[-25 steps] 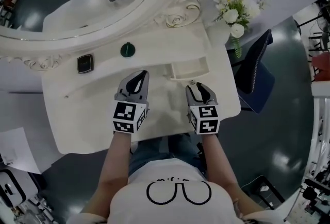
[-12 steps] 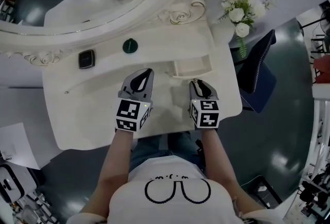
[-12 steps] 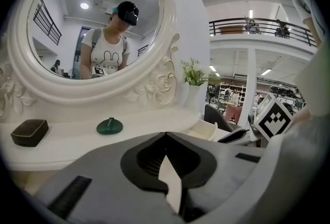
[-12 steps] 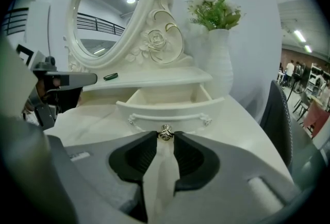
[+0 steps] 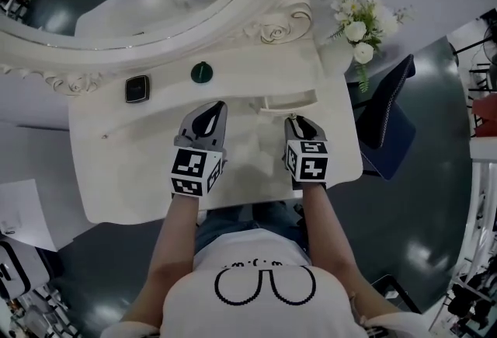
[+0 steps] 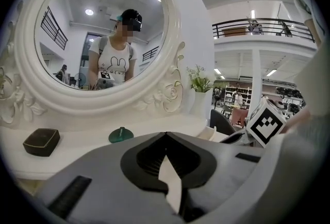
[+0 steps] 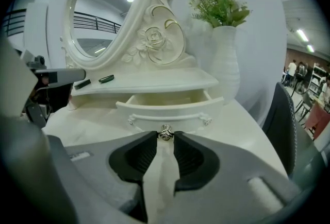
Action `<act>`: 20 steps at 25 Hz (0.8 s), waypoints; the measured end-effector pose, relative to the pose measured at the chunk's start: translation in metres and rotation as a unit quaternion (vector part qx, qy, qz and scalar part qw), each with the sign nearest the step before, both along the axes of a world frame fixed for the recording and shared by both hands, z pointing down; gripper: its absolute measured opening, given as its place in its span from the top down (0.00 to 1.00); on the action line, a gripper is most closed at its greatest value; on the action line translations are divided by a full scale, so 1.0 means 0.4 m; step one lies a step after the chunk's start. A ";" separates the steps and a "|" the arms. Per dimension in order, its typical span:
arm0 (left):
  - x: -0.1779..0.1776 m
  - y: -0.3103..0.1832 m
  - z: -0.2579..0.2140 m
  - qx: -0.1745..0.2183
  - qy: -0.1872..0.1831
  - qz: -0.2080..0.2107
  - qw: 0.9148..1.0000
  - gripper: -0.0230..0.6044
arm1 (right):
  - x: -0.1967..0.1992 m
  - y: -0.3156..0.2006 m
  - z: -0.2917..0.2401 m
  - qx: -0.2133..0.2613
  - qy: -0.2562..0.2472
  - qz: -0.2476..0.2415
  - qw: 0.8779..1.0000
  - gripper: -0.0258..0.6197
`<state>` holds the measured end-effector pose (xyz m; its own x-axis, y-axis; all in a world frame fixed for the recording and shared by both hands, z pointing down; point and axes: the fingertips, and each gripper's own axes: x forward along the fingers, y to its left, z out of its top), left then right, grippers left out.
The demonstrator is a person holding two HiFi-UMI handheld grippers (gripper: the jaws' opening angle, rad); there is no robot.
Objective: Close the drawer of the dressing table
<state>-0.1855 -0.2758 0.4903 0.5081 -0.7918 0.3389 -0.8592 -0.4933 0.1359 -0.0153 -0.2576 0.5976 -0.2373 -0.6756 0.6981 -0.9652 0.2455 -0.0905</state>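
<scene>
The white dressing table [image 5: 124, 173] has a small drawer [image 5: 287, 105] under its raised shelf at the right, standing slightly open. In the right gripper view the curved drawer front [image 7: 165, 112] is close ahead, and its metal knob [image 7: 165, 134] sits pinched between the tips of my right gripper [image 7: 165, 138]. From the head view the right gripper [image 5: 293, 120] is right at the drawer front. My left gripper [image 5: 220, 106] hovers over the tabletop to the left of the drawer, shut and empty, with its tips together [image 6: 165, 134].
An oval mirror [image 5: 116, 2] in a carved frame rises behind the shelf. On the shelf lie a green round lid [image 5: 202, 71] and a small black box [image 5: 137, 88]. A vase of white flowers [image 5: 356, 26] stands at the back right. A dark chair [image 5: 384, 115] is beside the table.
The drawer has slid inward and shows less of its inside than a second ago. My right gripper moved forward with it, at the knob. The left gripper stayed about where it was.
</scene>
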 end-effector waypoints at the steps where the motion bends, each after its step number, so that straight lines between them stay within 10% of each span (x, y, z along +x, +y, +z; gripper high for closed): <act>1: -0.002 -0.001 -0.005 0.002 0.000 -0.002 1.000 0.97 | 0.001 -0.006 0.001 -0.001 0.001 -0.001 1.000 0.80; 20: -0.020 -0.028 -0.051 0.022 -0.007 -0.032 0.999 0.97 | -0.024 -0.141 0.002 0.000 -0.001 -0.013 1.000 0.80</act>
<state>-0.1937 -0.2868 0.4698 0.4522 -0.8363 0.3101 -0.8905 -0.4431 0.1037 -0.0248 -0.3141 0.5986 -0.2558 -0.6691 0.6978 -0.9584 0.2701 -0.0922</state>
